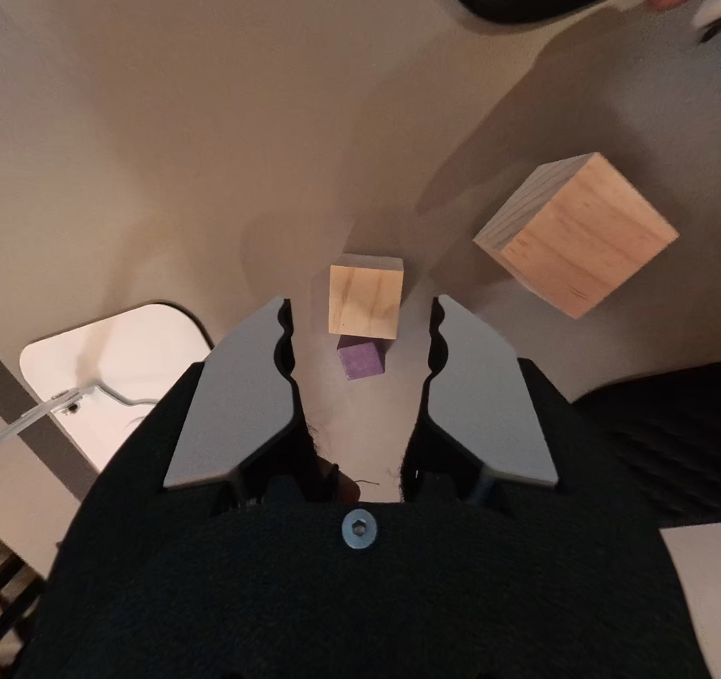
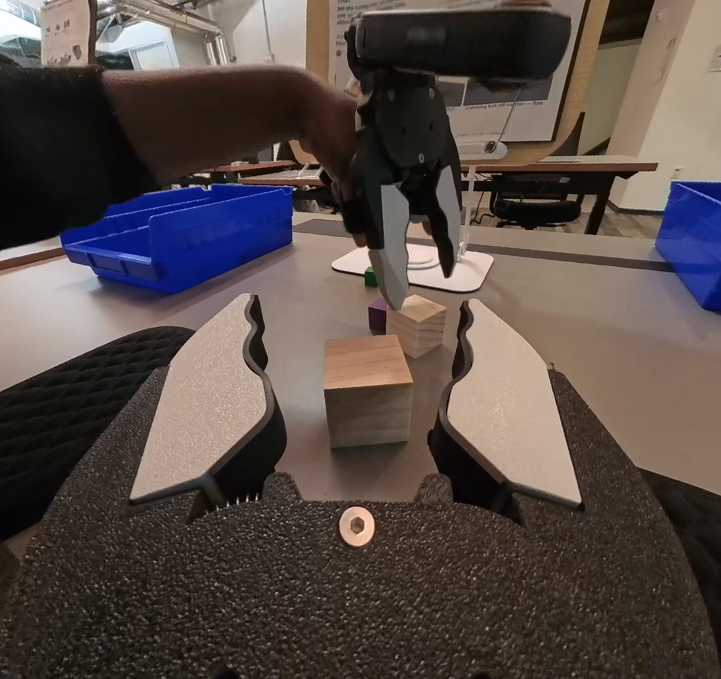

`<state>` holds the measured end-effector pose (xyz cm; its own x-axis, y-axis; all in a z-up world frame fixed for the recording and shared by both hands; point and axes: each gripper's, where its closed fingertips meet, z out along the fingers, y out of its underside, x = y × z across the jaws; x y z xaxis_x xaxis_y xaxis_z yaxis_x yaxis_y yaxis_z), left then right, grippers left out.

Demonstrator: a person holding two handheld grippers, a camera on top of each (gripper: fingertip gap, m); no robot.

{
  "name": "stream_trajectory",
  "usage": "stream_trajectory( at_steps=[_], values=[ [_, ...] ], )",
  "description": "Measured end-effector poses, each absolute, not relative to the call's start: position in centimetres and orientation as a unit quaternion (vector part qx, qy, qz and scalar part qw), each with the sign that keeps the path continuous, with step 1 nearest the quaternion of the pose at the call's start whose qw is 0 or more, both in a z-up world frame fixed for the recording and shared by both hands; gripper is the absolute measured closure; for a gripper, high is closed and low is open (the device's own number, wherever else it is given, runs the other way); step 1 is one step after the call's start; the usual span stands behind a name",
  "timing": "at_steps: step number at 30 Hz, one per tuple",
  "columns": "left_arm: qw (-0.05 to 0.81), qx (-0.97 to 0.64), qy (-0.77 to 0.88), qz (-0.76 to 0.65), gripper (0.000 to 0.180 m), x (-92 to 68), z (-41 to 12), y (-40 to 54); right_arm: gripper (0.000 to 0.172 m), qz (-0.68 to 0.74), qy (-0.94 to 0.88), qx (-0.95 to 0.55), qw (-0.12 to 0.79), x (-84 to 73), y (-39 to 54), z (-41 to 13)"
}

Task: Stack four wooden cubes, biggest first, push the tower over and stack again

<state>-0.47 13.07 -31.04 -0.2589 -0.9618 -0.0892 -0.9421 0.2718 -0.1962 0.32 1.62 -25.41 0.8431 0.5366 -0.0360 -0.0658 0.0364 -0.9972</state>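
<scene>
Between the spread fingers of the right tongs (image 2: 361,332), untouched, stands a large pale wooden cube (image 2: 366,391) on the grey worktop (image 2: 234,309). Beyond it the left tongs (image 1: 361,305), also apart and holding nothing, hang above a smaller wooden cube (image 1: 364,297) touching a small purple cube (image 1: 361,361). Farther off sits a small green cube (image 2: 370,277); a blue plastic bin (image 2: 183,234) lies left.

A grey table (image 2: 242,309) carries wooden cubes (image 2: 366,391), small coloured cubes (image 2: 377,318), blue bins (image 2: 183,231).

Left overhead, right low; shared blocks (image 1: 365,296)
</scene>
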Motion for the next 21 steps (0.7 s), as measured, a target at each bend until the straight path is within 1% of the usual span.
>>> stream_trajectory(
  at_steps=[6,8,9,11,13,17,21],
  values=[
    [0.090,-0.590,0.801,-0.035,0.120,-0.6,-32.9,13.6,0.078,0.219,-0.177,-0.660,0.697,0.3,1.6,-25.4],
    [0.084,-0.587,0.805,-0.035,0.129,-0.8,-33.4,13.6,0.078,0.218,-0.178,-0.660,0.697,0.3,1.6,-25.4],
    [0.074,-0.581,0.809,-0.037,0.139,-1.0,-33.7,13.4,0.078,0.218,-0.178,-0.660,0.697,0.3,1.6,-25.4],
    [0.070,-0.572,0.816,-0.036,0.140,-1.2,-33.6,13.3,0.078,0.217,-0.179,-0.662,0.695,0.2,1.7,-25.5],
    [0.071,-0.565,0.821,-0.040,0.140,-1.3,-32.7,13.0,0.078,0.218,-0.178,-0.663,0.694,0.2,1.7,-25.5],
    [0.094,-0.533,0.836,-0.087,0.140,-0.8,-28.8,11.3,0.078,0.223,-0.176,-0.664,0.692,0.2,1.8,-25.5],
    [0.091,-0.443,0.882,-0.130,0.140,-0.4,-26.5,7.6,0.078,0.222,-0.180,-0.665,0.690,0.1,1.8,-25.6]
  ],
)
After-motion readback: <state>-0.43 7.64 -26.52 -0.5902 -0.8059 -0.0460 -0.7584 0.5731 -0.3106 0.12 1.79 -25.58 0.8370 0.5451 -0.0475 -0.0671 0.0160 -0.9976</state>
